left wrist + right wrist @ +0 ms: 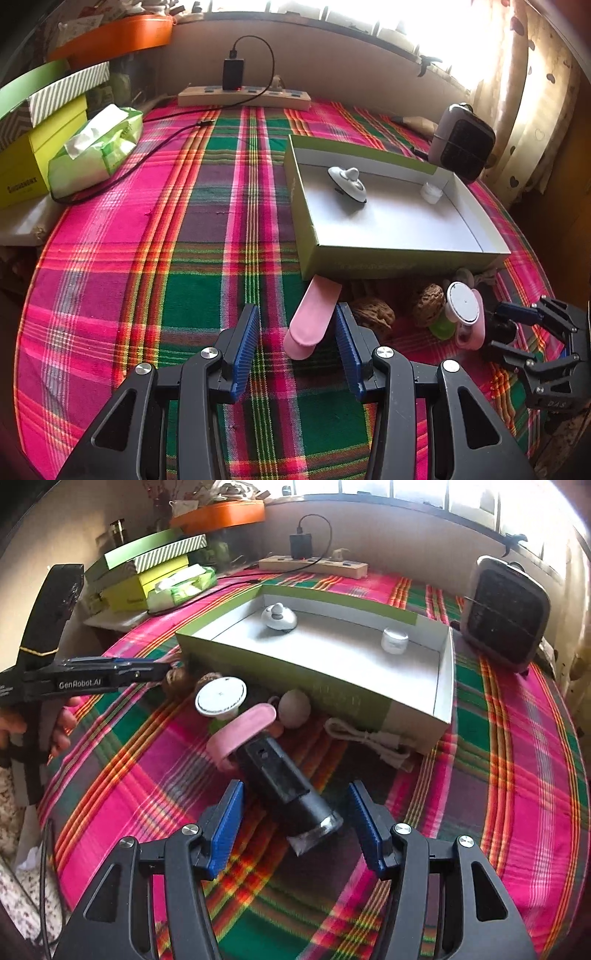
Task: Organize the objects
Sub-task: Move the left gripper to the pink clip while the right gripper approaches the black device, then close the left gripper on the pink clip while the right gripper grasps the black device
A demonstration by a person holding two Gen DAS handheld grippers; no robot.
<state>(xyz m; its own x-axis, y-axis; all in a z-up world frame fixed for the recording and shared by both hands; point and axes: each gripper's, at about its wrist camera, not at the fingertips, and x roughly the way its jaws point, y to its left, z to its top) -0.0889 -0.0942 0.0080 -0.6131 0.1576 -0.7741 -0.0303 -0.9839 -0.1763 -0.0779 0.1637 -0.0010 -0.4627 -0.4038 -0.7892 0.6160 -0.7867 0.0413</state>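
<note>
Right wrist: black cylinder (pixel 286 786) seemingly untouched between right claw (pixel 297 825) pads

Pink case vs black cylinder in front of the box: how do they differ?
The pink case is flat with rounded ends; the black cylinder is round with a clear end. The pink case lies between the left hand-held gripper pads, the black cylinder between the right's. Both lie untouched on the tablecloth.

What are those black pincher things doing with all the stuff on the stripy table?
A person is tidying small things into the shallow green cardboard box on the plaid tablecloth. A white round gadget and a small white jar already sit inside. The right gripper has its jaws open around a black cylinder torch lying on the cloth. The left gripper has open jaws beside a flat pink case.
</note>
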